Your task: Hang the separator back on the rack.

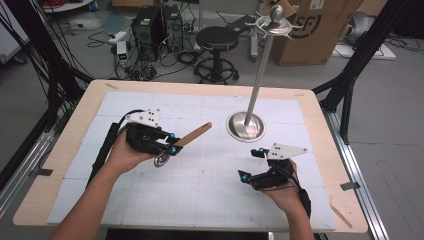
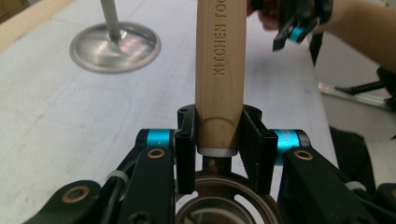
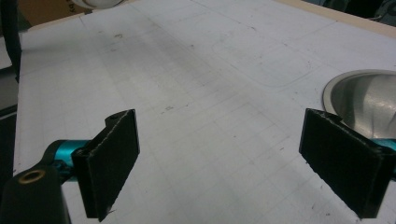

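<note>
Left gripper [image 1: 172,143] holds the wooden handle [image 2: 219,74] of a kitchen tool clamped between its jaws above the white mat [image 1: 200,175], while right gripper [image 1: 251,165], jaws wide apart, hovers near the metal stand [image 1: 246,125].

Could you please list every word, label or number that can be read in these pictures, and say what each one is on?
"KITCHEN TOO", cut off by the top edge: burned along the wooden handle clamped in the left gripper.
Large dark logo letters on the cardboard box: partly hidden by the metal stand, not readable.
</note>
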### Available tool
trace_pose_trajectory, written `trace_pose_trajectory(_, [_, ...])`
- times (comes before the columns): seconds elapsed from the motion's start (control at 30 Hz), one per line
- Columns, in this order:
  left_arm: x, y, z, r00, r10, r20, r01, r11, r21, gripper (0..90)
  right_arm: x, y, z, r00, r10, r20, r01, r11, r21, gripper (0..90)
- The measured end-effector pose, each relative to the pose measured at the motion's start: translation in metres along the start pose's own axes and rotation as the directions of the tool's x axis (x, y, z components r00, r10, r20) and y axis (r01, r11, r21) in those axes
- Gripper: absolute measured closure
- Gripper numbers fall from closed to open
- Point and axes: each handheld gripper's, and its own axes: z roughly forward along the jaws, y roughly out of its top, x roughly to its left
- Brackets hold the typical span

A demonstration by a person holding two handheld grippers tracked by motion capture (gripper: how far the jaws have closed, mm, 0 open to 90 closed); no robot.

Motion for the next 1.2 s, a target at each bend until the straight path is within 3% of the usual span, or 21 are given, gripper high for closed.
trace_pose_trajectory(0.23, [0.008,0.026,-0.002,0.9999,0.008,0.007,-0.007,0.9992,-0.038,69.2,0.0,0.0,0.001,1.0,-0.007,-0.006,0.007,1.0,0.003,10.8])
trace_pose_trajectory(0.43, [0.017,0.05,-0.008,0.9988,0.004,0.049,0.002,0.9925,-0.122,69.2,0.001,0.0,0.001,0.9999,-0.007,-0.008,0.007,1.0,0.002,10.8])
trace_pose_trajectory(0.57, [0.022,0.063,-0.009,0.9979,0.026,0.059,-0.018,0.9905,-0.136,69.2,0.001,0.0,0.001,0.9999,-0.007,-0.009,0.007,1.0,-0.002,10.9])
trace_pose_trajectory(0.9, [0.038,0.088,-0.005,0.9972,0.024,0.07,-0.012,0.9855,-0.169,69.2,0.002,0.0,0.001,0.9999,-0.01,-0.011,0.01,1.0,-0.001,10.9])
trace_pose_trajectory(1.2, [0.054,0.116,-0.003,0.9961,0.049,0.073,-0.034,0.9794,-0.199,69.2,0.004,0.0,0.003,0.9998,-0.013,-0.016,0.013,0.9999,0.011,10.8])
